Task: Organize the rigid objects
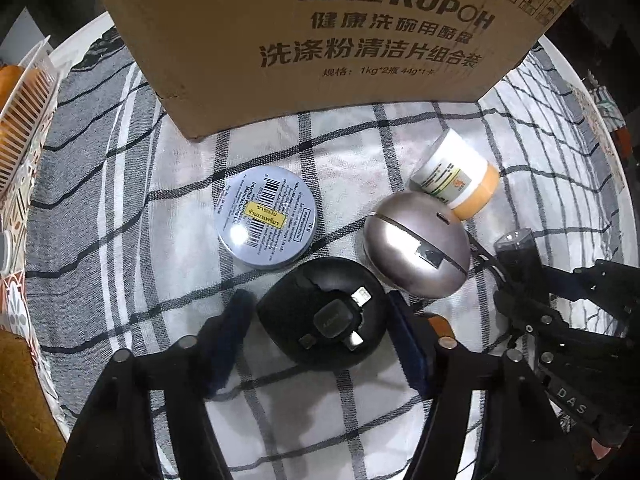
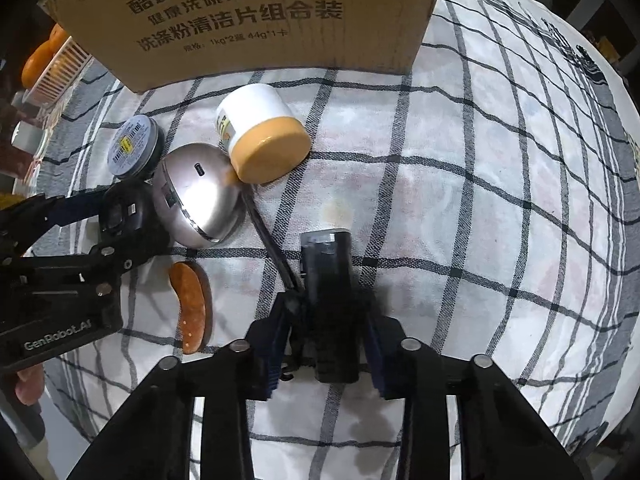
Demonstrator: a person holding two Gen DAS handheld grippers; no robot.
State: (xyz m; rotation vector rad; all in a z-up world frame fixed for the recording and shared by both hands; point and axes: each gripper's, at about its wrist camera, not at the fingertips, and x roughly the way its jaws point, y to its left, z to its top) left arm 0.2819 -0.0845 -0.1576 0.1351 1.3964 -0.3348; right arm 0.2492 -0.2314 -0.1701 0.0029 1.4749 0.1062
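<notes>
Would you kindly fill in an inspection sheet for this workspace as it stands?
Surface: checked black-and-white cloth on a round table.
Job's things: black round puck-shaped gadget, silver egg-shaped device, flat round tin, white orange-lidded jar on its side, dark cylinder.
Clutter: brown cardboard box, slatted basket.
Grippers: left gripper open around the puck; right gripper shut on the cylinder.
Cables: black strap beside the cylinder.
Surroundings: dark.
</notes>
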